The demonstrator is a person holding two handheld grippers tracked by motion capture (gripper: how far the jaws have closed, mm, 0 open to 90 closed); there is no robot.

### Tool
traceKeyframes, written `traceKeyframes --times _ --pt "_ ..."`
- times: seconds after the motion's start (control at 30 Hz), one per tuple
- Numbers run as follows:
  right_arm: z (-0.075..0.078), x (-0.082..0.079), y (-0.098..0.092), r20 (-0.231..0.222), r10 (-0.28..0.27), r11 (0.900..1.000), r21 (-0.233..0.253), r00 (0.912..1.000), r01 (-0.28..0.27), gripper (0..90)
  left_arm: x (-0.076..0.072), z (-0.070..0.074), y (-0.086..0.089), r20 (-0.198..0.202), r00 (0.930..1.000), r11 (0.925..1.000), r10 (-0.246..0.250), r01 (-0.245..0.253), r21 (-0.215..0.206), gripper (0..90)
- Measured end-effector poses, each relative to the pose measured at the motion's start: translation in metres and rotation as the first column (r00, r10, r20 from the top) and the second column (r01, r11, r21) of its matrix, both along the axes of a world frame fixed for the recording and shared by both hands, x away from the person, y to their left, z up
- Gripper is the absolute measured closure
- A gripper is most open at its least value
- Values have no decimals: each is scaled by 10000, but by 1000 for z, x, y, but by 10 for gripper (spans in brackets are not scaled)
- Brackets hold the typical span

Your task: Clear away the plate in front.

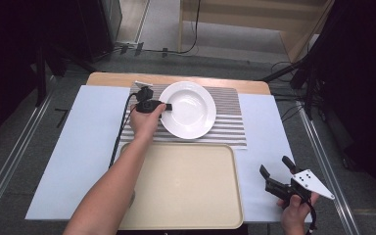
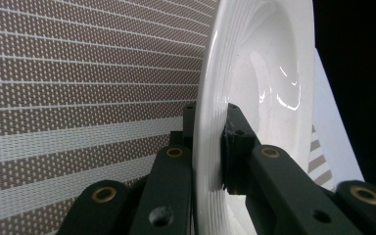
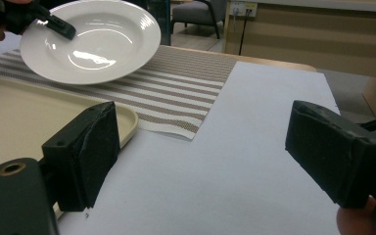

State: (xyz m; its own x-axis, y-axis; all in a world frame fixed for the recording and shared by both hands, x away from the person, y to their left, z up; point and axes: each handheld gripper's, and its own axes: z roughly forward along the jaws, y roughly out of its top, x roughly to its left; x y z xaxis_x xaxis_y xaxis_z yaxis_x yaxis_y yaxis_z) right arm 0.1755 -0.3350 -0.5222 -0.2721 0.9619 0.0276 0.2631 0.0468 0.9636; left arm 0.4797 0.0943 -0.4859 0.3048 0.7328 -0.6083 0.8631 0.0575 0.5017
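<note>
- The left tool (image 1: pixel 165 106) is clenched on the left rim of the white plate (image 1: pixel 190 108), one jaw above the rim and one beneath it.
- In the left gripper view the plate (image 2: pixel 254 93) stands edge-on between the two black jaws, which press on its rim from both sides.
- The plate lies over the striped placemat (image 1: pixel 227 122) at the far middle of the surface (image 1: pixel 78 147); in the right gripper view its gripped side (image 3: pixel 85 39) looks tilted up off the mat.
- The cream tray (image 1: pixel 186 186) sits just nearer than the placemat, its far edge close to the mat's near edge.
- The right tool (image 1: pixel 275 172) is released, jaws spread wide with nothing between them, and is held above the pale surface to the right of the tray, well apart from the plate.
- The person's left hand (image 1: pixel 144 122) wraps the left tool's handle; its cable (image 1: pixel 120 132) trails back along the forearm.
</note>
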Motion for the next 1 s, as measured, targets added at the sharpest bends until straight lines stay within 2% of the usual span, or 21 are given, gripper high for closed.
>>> traceKeyframes --times 0.07,0.27,0.57,0.7,1.0 --pt "0 0 1 -28 10 10000 -6 10000 -10 135 -2 4 4 154 9999 9999 -17 19 -107 818" --pt "0 0 1 -33 -7 10000 -3 10000 7 135 -5 8 15 295 9995 9994 -89 99 -342 817" --pt "0 0 1 -29 -23 10000 -47 10000 23 135 -12 15 31 272 9990 9967 -344 363 -725 817" --pt "0 0 2 -18 -23 10000 -63 10000 23 135 -16 21 35 446 9980 9972 -441 466 -588 816" --pt "0 0 2 2 -35 10000 -72 10000 35 135 -25 26 44 534 9953 9936 -810 849 -742 816"
